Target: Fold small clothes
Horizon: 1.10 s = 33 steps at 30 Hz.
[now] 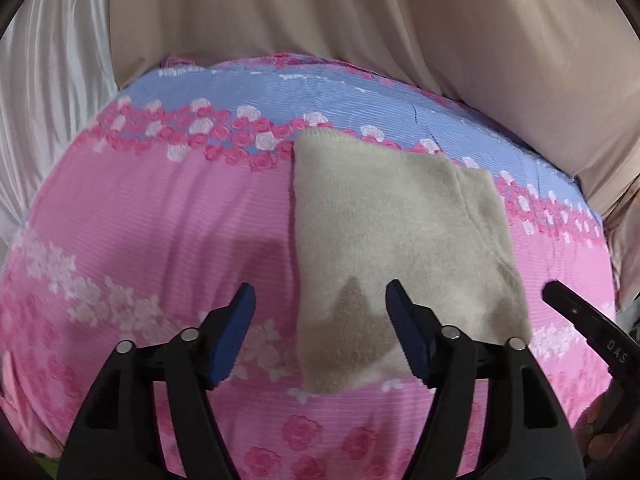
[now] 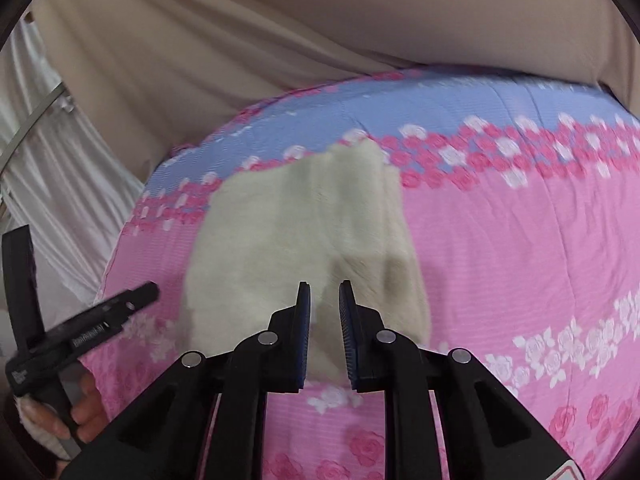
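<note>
Left wrist view shows a small beige fleece garment (image 1: pixel 400 240) lying flat on the pink-and-blue floral bedspread (image 1: pixel 140 220), already doubled over at least once: a second layer's edge runs down its far right part. By that look the folding seems partly done; whether another fold is wanted, or only a smoothing, cannot be judged from these pictures.

The left gripper (image 1: pixel 320 312) hovers above the garment's near edge with its jaws spread wide, one blue pad (image 1: pixel 236 332) over bare bedspread to the left of the garment and the other over the fleece. Nothing is between them. From the right wrist view, the right gripper (image 2: pixel 324 316) sits over the near middle of the garment (image 2: pixel 288 240), its jaws nearly together with a narrow gap; no cloth appears pinched there, though whether the tips touch the fleece is unclear.

What kind of garment it is stays hidden: no sleeves, legs or openings show. The garment's near edge is partly covered by the grippers in both views. The right wrist view is blurred. Beyond the garment, beige drapery (image 1: pixel 360 20) cuts off the rest of the bedspread.
</note>
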Each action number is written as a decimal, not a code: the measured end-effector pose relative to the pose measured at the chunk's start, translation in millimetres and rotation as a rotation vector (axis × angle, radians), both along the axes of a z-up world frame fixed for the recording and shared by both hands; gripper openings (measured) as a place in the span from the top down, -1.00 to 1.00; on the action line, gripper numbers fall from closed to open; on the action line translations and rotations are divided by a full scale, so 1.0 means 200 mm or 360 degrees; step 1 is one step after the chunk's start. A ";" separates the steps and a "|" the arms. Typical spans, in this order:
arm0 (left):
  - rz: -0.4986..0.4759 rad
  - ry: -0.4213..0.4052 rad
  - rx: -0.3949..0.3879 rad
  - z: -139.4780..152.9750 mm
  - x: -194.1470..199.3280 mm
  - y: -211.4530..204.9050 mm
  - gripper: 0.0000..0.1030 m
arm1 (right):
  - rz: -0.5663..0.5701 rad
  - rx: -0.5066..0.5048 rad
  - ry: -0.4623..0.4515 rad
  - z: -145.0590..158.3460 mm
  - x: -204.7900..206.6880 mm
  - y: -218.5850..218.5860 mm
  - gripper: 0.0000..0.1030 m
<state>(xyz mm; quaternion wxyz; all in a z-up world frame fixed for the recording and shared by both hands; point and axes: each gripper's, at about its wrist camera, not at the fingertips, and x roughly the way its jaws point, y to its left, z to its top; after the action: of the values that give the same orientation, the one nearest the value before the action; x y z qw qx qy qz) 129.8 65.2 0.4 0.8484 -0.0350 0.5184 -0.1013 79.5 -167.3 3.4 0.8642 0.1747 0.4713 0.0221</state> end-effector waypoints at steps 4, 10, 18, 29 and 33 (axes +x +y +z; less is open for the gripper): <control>-0.0013 0.0064 -0.0050 -0.07 -0.01 -0.03 -0.45 | -0.0087 -0.0144 0.0124 -0.12 0.11 -0.03 -0.21; 0.0142 0.0304 -0.0334 -0.31 0.04 0.06 -0.63 | -0.0202 0.0055 0.0298 -0.40 0.16 -0.20 -0.61; -0.0122 0.0283 -0.0397 -0.11 0.22 0.16 0.99 | -0.0276 0.0578 0.0230 -0.26 0.02 -0.21 0.40; -0.0110 0.0141 -0.0006 -0.09 0.02 0.14 0.16 | -0.0273 -0.0037 0.0048 -0.05 -0.13 -0.04 0.08; -0.0212 0.0062 0.0134 -0.06 -0.05 0.03 0.08 | -0.0134 -0.0092 0.0032 -0.01 -0.06 0.06 0.16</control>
<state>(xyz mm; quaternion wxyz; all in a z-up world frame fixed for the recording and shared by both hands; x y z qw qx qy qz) 120.2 71.3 -12.0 0.8301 0.0334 0.5399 -0.1350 66.9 -155.3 2.3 0.8643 0.1696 0.4726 -0.0296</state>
